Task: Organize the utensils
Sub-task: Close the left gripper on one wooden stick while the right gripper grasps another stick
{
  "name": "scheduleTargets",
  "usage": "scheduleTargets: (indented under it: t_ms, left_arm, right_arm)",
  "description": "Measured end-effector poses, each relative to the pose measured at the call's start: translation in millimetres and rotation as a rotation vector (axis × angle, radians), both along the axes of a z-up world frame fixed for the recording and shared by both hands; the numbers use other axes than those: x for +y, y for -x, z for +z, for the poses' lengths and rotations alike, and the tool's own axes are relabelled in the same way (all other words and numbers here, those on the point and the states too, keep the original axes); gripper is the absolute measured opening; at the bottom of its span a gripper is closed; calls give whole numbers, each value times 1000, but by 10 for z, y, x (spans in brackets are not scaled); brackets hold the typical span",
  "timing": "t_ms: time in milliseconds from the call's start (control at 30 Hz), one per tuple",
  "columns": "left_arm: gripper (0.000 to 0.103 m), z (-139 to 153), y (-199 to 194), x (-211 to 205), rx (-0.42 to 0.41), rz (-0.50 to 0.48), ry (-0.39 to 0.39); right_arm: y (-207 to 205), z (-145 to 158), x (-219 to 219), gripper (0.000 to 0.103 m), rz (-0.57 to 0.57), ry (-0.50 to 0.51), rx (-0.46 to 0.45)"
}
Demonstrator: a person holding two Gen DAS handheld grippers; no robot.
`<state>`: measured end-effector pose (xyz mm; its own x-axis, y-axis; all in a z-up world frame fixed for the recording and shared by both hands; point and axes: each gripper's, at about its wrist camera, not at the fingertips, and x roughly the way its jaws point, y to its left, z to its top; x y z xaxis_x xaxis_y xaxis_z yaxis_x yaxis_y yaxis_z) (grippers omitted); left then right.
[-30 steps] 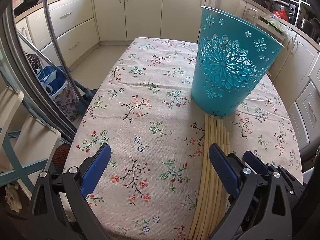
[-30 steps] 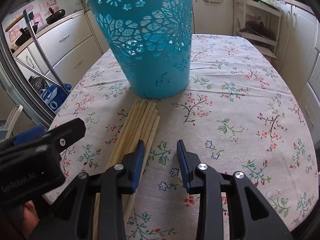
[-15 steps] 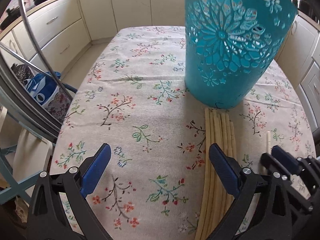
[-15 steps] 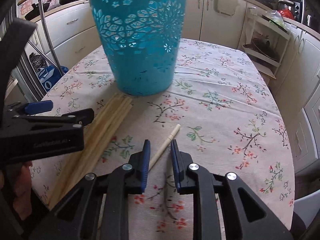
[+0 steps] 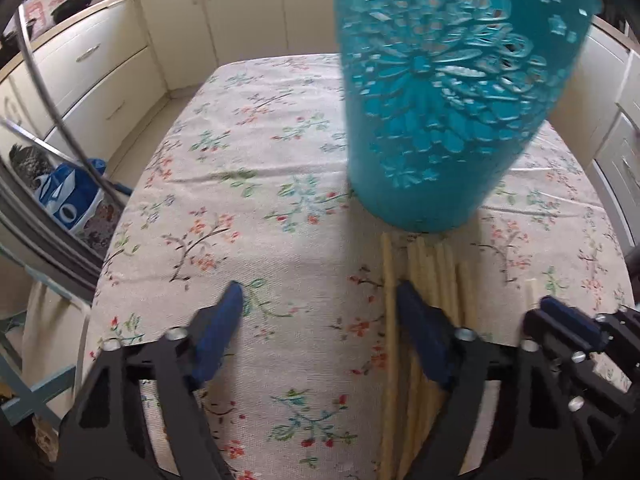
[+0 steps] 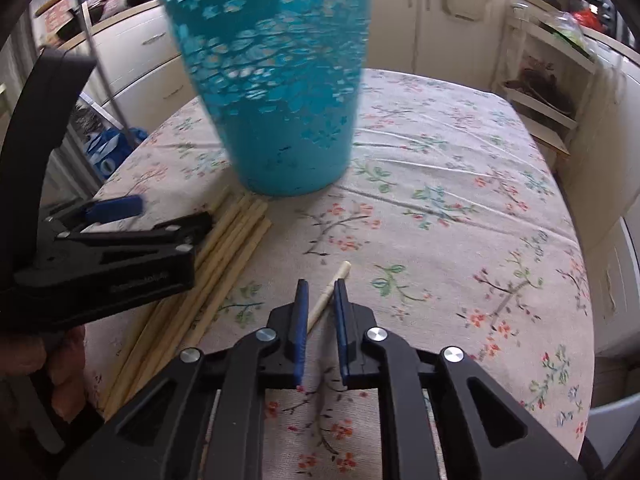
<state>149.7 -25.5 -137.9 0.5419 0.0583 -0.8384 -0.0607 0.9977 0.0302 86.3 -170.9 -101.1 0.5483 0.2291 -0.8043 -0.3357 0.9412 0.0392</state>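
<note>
Since a second ago, one chopstick (image 6: 326,298) is sitting apart from the bundle (image 6: 224,248), and the right gripper (image 6: 320,300) is closing on it. Meanwhile the left gripper (image 5: 316,312) is narrowing over bare cloth, empty. Picking is underway; lifting toward the teal basket (image 6: 272,80) at 12 o'clock should follow. Pale, slim sticks.

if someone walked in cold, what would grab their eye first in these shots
The tall teal cut-out basket standing mid-table on the floral tablecloth dominates both views. A bundle of pale chopsticks lies against its base, under the closing left hand-held gripper. One single chopstick lies apart, between the closing jaws of the right hand-held gripper.
</note>
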Motion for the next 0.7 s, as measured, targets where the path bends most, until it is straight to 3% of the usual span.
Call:
scheduleTargets:
  t_ms: [67, 133, 300, 367, 433, 567, 700]
  left_arm:
    - [36, 31, 1, -57, 6, -41, 12]
    - [23, 50, 21, -59, 13, -69, 52]
    - [19, 69, 3, -55, 32, -92, 73]
    - [5, 77, -43, -2, 60, -110, 146]
    - [5, 104, -55, 84, 71, -102, 207]
    - [5, 95, -19, 155, 89, -105, 226]
    - [10, 104, -51, 153, 96, -112, 228]
  right_arm:
    - [9, 5, 64, 13, 64, 52, -3]
    - [-58, 34, 16, 14, 77, 60, 44]
    - [-133, 66, -31, 13, 28, 76, 100]
    - [-148, 79, -9, 9, 43, 49, 127]
    - [-168, 89, -47, 6, 39, 33, 142]
    - [-162, 87, -208, 6, 19, -21, 184]
    - [-161, 94, -110, 6, 45, 53, 163]
